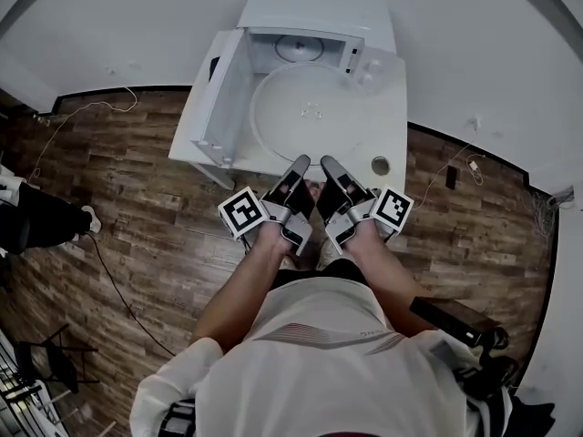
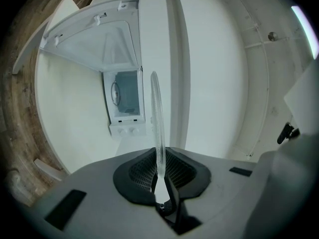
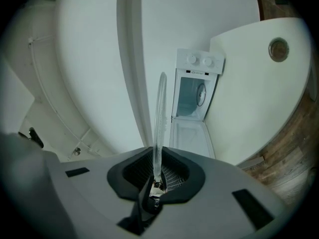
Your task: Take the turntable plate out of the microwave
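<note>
Nearest to the person, the left gripper (image 1: pixel 298 164) and the right gripper (image 1: pixel 330 166) sit side by side, almost touching, over the near edge of the white table (image 1: pixel 393 135). Each has its jaws closed on the near rim of the plate (image 1: pixel 314 112), a clear glass disc. Both gripper views show the thin glass edge pinched between the ribbed pads and running straight out from them.

The plate lies flat and reaches away from both grippers toward the microwave (image 1: pixel 310 21), so all its weight hangs beyond the two grips on one side. Neither hand is nearer than the other. They share the same stretch of rim, the left just left of the middle and the right just right of it.

From here the plate looks to be out of the oven, held above the table in front of the opening, with its far rim close to the mouth. The door (image 1: pixel 217 98) stands swung out to the left, along the plate's left side. A small round hole (image 1: pixel 381 165) sits in the table near its near right corner, just beside the right gripper.

At the far end, inside the oven, a pale ring (image 1: pixel 301 48) shows on the floor.
</note>
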`<move>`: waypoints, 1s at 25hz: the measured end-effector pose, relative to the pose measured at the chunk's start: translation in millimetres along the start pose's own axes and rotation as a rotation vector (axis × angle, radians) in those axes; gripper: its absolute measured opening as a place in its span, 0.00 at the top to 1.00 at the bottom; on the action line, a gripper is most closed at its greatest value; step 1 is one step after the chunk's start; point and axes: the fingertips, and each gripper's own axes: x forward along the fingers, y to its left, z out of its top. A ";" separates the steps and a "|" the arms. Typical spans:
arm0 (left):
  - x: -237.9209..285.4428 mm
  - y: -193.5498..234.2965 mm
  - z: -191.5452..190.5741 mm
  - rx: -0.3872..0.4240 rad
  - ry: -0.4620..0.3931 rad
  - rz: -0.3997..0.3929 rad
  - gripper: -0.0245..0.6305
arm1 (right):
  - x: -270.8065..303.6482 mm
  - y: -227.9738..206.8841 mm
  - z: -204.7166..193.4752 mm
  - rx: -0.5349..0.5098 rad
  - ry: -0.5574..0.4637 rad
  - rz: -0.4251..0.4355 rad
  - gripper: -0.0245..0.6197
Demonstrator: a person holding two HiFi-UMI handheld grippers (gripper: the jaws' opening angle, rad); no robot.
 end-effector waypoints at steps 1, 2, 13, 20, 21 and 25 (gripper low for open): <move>-1.0 -3.2 -4.6 0.001 0.000 -0.001 0.88 | -4.3 3.0 -0.2 -0.001 0.000 0.005 0.90; -1.9 -6.1 -7.9 0.002 -0.001 -0.001 0.88 | -7.5 5.8 -0.3 -0.004 0.002 0.010 0.90; -4.4 -24.9 -10.1 0.021 -0.036 -0.010 0.88 | -8.5 24.1 -1.4 -0.013 0.048 0.039 0.90; -5.0 -27.5 -12.4 0.028 -0.046 -0.003 0.88 | -11.0 26.6 -0.8 -0.010 0.068 0.039 0.89; -5.4 -27.2 -11.2 0.025 -0.046 -0.002 0.88 | -9.7 26.5 -1.6 -0.008 0.069 0.038 0.89; -3.3 -26.6 -14.3 0.016 -0.044 -0.002 0.88 | -11.9 25.2 0.1 -0.001 0.071 0.035 0.89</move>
